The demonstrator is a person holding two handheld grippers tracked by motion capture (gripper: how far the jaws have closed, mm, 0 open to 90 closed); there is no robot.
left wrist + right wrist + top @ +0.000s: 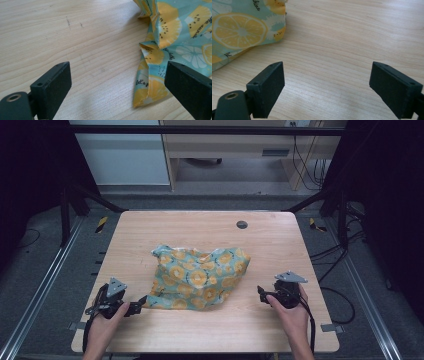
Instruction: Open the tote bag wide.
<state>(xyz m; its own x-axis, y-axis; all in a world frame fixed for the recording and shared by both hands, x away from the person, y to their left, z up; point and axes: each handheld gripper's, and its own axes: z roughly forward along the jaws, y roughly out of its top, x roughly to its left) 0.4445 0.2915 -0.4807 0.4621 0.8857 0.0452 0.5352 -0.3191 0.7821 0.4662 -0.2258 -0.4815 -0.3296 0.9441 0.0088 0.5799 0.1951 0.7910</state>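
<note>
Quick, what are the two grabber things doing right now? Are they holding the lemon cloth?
Left gripper: open, holding nothing, right beside a corner of the lemon cloth.
Right gripper: open, holding nothing, over the bare table.

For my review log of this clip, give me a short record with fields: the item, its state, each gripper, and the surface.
item: teal cloth printed with yellow lemon slices
state: crumpled in a loose heap near the table's middle, folds raised
left gripper: jaws open, at the cloth's near left corner, one jaw beside its edge, nothing held
right gripper: jaws open over bare wood, apart from the cloth's right side
surface: light wooden table with rounded corners
other: small dark round grommet near the far edge
</note>
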